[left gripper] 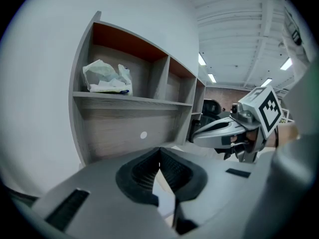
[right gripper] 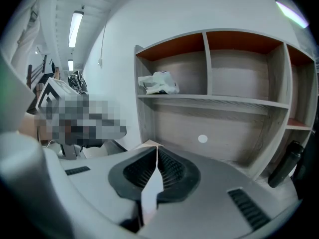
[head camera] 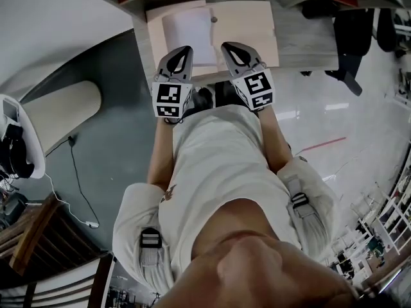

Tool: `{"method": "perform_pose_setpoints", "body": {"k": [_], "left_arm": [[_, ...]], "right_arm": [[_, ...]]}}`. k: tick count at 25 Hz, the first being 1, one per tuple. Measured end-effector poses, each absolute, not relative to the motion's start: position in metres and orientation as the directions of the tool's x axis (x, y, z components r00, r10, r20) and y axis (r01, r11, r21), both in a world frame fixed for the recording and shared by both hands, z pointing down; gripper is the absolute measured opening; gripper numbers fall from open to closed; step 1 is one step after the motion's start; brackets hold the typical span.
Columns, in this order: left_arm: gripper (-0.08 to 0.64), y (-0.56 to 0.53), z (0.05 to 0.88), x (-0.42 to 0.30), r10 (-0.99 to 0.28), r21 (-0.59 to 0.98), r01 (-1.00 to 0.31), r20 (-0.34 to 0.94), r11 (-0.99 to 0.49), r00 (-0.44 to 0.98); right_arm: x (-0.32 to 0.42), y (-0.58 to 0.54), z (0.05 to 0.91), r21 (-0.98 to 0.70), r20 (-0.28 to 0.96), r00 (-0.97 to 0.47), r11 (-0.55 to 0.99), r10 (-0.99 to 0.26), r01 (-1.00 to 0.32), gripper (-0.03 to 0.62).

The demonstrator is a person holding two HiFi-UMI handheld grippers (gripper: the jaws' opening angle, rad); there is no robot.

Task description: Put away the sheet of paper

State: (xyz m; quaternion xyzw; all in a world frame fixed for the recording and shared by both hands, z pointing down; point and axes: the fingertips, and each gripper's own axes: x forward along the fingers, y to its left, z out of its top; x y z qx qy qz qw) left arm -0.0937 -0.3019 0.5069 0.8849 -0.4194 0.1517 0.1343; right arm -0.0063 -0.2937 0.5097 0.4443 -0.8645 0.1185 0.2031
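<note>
Head view shows the thin white sheet of paper [head camera: 186, 34] at upper centre, flat on an open peach card folder [head camera: 247, 31]. Your left tongs [head camera: 183, 50] and right tongs [head camera: 228, 46] are clenched, apparently empty. It looks light and floppy, so pinch its near edge.

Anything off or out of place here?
Only minor: a crumpled white bag sits stuffed in the top-left compartment of the shelf unit and looks untidy. The sheet of paper lies flat on the tan folder on the desk. No spill or damage shows.
</note>
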Motion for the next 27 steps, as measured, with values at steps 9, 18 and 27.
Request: {"method": "perform_pose_setpoints", "body": {"k": [9,18,27], "left_arm": [[0.021,-0.299,0.494,-0.098,-0.698,0.091,-0.769,0.363,-0.632,0.617],[0.021,-0.295,0.492,-0.098,-0.696,0.098,-0.765,0.354,-0.636,0.624],[0.021,-0.298,0.494,-0.095,-0.693,0.109,-0.761,0.347,-0.640,0.633]], "right_arm": [[-0.006,-0.288,0.496,-0.010,0.424,-0.512,0.561,-0.747,-0.827,0.023],[-0.005,-0.286,0.492,0.005,0.420,-0.497,0.549,-0.759,-0.836,0.023],[-0.003,-0.283,0.493,0.012,0.430,-0.485,0.542,-0.761,-0.840,0.023]]}}
